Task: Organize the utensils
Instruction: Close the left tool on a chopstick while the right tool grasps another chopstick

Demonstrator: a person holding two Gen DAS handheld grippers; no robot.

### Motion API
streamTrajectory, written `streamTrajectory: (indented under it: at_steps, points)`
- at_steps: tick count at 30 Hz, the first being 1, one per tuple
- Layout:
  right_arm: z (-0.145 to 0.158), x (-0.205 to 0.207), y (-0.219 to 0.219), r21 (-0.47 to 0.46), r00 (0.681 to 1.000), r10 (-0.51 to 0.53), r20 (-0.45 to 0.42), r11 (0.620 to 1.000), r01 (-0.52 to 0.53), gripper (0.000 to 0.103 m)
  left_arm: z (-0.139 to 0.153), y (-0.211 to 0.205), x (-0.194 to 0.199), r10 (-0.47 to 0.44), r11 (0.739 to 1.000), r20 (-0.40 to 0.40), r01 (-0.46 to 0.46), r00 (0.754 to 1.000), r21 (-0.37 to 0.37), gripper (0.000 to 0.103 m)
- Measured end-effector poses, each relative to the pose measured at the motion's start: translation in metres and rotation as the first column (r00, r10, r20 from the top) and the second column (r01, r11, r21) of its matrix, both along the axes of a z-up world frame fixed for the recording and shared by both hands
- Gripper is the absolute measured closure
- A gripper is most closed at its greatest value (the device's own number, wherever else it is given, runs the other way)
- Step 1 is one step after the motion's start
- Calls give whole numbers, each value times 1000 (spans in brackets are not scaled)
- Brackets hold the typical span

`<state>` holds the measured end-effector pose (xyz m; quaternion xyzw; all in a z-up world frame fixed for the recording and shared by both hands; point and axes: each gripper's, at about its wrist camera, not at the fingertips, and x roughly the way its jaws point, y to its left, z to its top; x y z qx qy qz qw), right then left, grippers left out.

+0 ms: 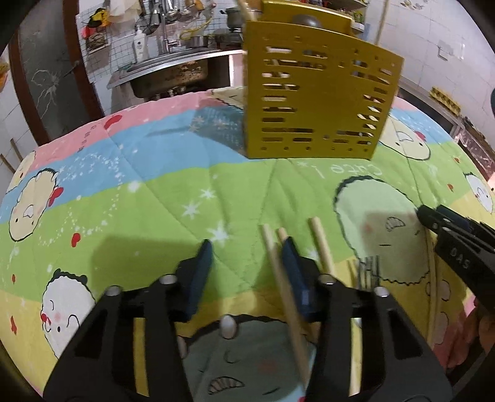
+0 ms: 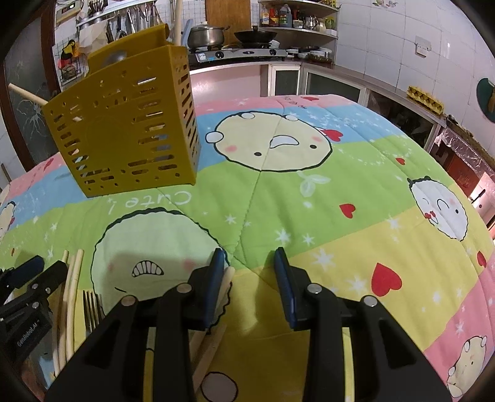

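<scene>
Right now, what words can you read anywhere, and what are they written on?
"Cute" is printed on the cartoon quilt, upside down from here, near the yellow utensil holder.
"GenRobot.AI" is on the left gripper body.
"DAS" is on the right gripper body.
Bottle labels on the kitchen shelf are too small.

Quilted cloth (image 2: 355, 191) covers the tabletop, soft and matt, printed in pastel stripes. The mustard utensil holder (image 1: 312, 99) looks like matt perforated plastic. Pale chopsticks (image 1: 321, 247) read as smooth bare wood. The fork (image 2: 91, 306) is shiny metal. Both tools show matt black plastic with blue pads (image 2: 283, 278).
</scene>
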<state>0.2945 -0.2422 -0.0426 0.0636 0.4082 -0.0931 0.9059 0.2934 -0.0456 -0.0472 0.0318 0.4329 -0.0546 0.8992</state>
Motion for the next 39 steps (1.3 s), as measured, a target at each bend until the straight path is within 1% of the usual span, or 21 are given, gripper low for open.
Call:
streamTrajectory:
  at_steps: [2,3,4,6,7,9,13,17,22,26,30,33,37,38,39]
  points:
    - [0,2,3,-7,1000,-1,-12,1000,1,74,0,-3,0,-12,1000,-14,12,1000,-5,77]
    - [1,1,3,-7,1000,1,-15,1000,-1,77,-2,-4,1,-18,1000,-33,18,999,-9,77]
    - [1,1,3,-8,1000,2,-20,1000,-2,79,-3,-4,2,-17,1000,-36,17,999,-10,77]
    - [2,5,5,3,1000,1,-27,1000,-1,86,-3,-5,4,-17,1000,-38,16,999,-7,77]
    - [1,6,4,13,1000,-1,-31,1000,2,87,-3,-5,6,-16,1000,-41,16,999,-8,79]
    - [1,11,5,29,999,-7,-37,1000,8,93,-3,-5,12,-14,1000,-53,13,999,-15,80]
    - [1,22,5,42,999,-8,-49,999,10,100,-3,-4,22,-16,1000,-63,14,998,-25,86]
    - [5,25,3,76,999,-11,-44,997,15,103,-1,-1,29,-4,999,-72,1,997,-41,95]
    - [20,21,5,83,1000,4,8,997,-5,103,3,3,31,-2,997,-66,-3,998,-75,96]
    - [36,17,2,94,999,10,43,995,-14,103,12,4,29,-2,996,-41,-2,999,-91,97]
    - [32,18,-4,131,999,39,10,991,-40,102,19,4,26,-9,996,-17,8,1000,-92,97]
    - [26,14,-4,73,1000,31,1,997,-31,100,19,5,26,-5,997,-12,4,1000,-78,97]
    - [16,10,-9,90,1000,14,-24,996,-12,100,13,9,28,0,998,-29,-2,1000,-69,97]
    - [14,10,-10,97,1000,9,-30,995,-6,94,11,10,28,0,998,-31,-2,1000,-68,97]
    - [12,9,-11,105,999,6,-32,994,-2,76,10,11,28,0,998,-33,-2,999,-65,97]
